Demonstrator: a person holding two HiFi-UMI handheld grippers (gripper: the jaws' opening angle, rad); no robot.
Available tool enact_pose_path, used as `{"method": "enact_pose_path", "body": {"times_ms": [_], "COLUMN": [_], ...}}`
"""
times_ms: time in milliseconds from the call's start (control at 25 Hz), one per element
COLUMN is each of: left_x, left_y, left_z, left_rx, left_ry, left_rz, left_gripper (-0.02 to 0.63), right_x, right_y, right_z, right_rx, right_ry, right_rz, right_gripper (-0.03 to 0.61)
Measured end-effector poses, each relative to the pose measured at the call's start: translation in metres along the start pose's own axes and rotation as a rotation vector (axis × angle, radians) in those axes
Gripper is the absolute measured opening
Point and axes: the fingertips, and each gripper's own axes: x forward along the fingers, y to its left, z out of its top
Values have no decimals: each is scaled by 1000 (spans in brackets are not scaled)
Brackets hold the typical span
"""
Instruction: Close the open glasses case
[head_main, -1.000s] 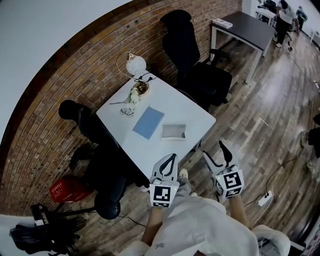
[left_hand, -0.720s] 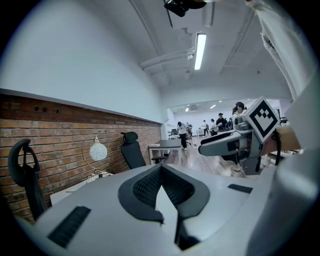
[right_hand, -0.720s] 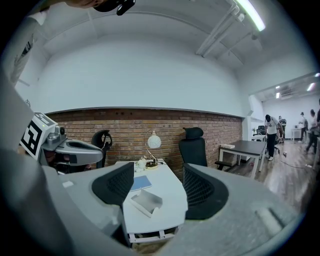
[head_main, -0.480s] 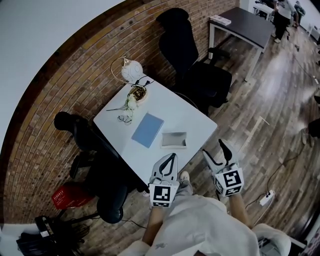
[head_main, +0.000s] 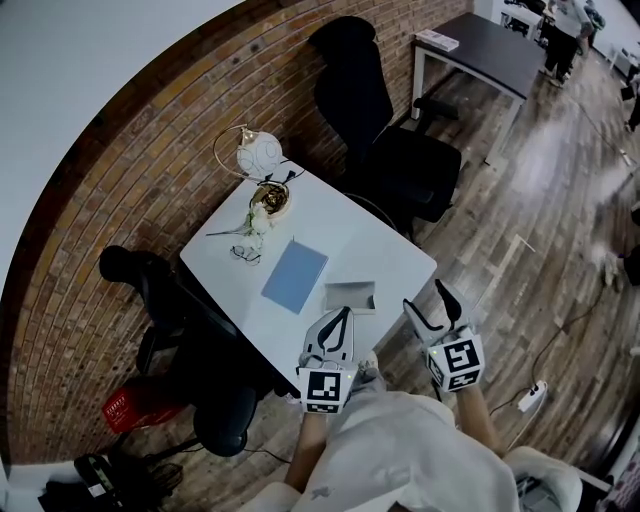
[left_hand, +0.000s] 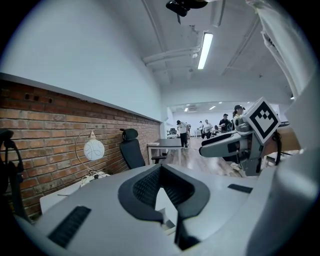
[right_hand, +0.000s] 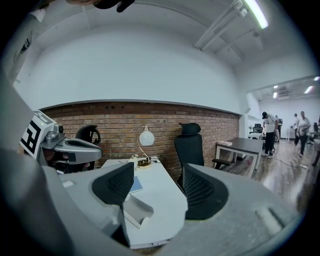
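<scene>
The open glasses case (head_main: 349, 296) is a pale box with its lid up, lying near the front edge of the white table (head_main: 395, 250). My left gripper (head_main: 347, 311) is shut with nothing in it, its tips just short of the case. The right gripper (head_main: 426, 298) is open and empty, held off the table's right front corner. In the right gripper view the case (right_hand: 135, 209) lies low and left between the jaws of the right gripper (right_hand: 157, 172). The left gripper view shows its own closed tips (left_hand: 160, 167) over the table.
On the table lie a blue notebook (head_main: 294, 275), a pair of glasses (head_main: 243, 253), a small bowl (head_main: 269, 198) and a round lamp (head_main: 257, 155). Black office chairs (head_main: 385, 150) (head_main: 150, 275) flank it. A red basket (head_main: 140, 405) and a power strip (head_main: 530, 395) sit on the floor.
The table and case have drawn closer to both grippers; the case now sits right in front of the left gripper's tips. Neither gripper has opened or shut.
</scene>
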Motion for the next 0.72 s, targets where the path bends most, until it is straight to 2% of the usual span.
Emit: {"method": "enact_pose_path", "body": {"times_ms": [480,720], "left_x": [53,70], "left_y": [40,45], "left_z": [-28,-49], "left_rx": [-68,-110], "left_ry": [37,63], "left_rz": [-65,-93], "left_gripper": [5,5], "right_x": [60,77], "right_y": [-12,-16], "right_z": [-13,-25], "right_rx": [3,-6], "right_ry": [81,119], "right_rz": [-50,-68], "right_gripper": [299,298]}}
